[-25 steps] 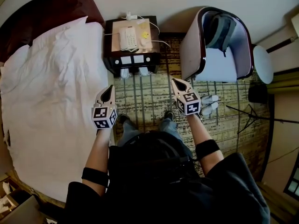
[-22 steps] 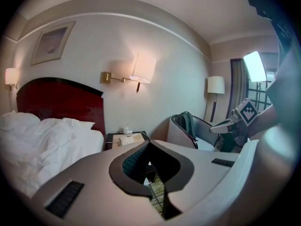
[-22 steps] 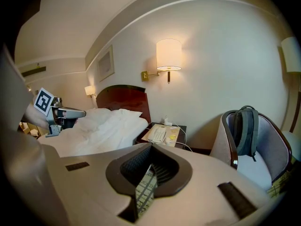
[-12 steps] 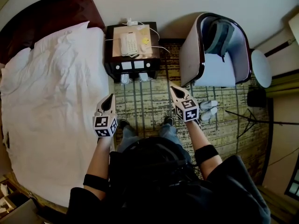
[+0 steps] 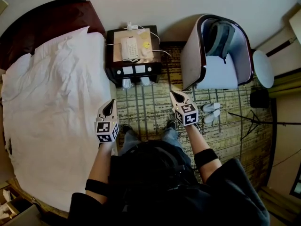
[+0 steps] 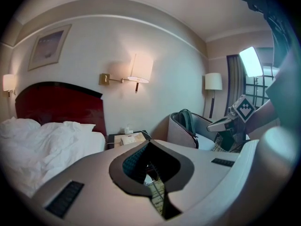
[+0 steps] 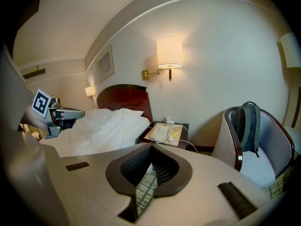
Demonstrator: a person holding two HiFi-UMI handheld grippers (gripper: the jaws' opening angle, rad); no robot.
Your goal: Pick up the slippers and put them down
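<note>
Both claws were closed and empty: the left gripper (image 5: 110, 102) and right gripper (image 5: 173, 95) hung over the carpet (image 5: 150, 109). The slippers (image 5: 211, 108) lay on the carpet by the chair (image 5: 217, 72), beside the right gripper. By the look of it, picking up and putting down both remained.

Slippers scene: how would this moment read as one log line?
left tool shut, empty | right tool shut, empty | slippers on carpet by armchair, untouched

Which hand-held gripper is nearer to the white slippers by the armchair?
Right. The right hand-held gripper is close by the slippers; the left hand-held gripper is over by the bed.
</note>
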